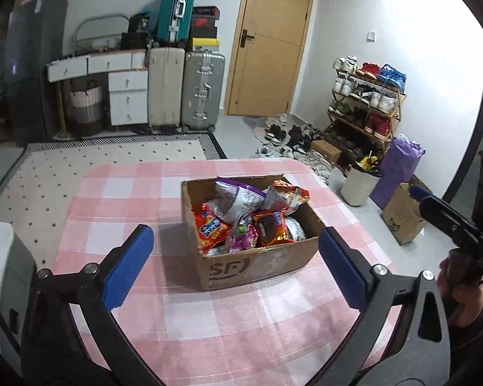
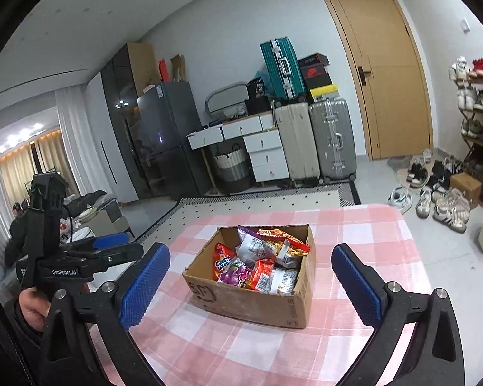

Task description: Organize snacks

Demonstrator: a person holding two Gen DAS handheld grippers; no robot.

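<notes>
Cardboard is what the open box [image 1: 257,267] is made of; it is set near the middle of the pink checked bench [image 1: 128,199] and is filled with snack packets [image 1: 241,218]. Both the left tongs [image 1: 235,270] and right tongs [image 2: 251,284] are held spread wide, short of the box, with nothing gripped

Both views look forward and slightly down from just above the near end of the checked tablecloth [image 1: 138,199], each framed by its own blue fingers. The left wrist view sits left of the cardboard box [image 1: 257,263], the right wrist view right of it. They share the box, the suitcases [image 2: 331,138] and the door [image 1: 270,41].
</notes>
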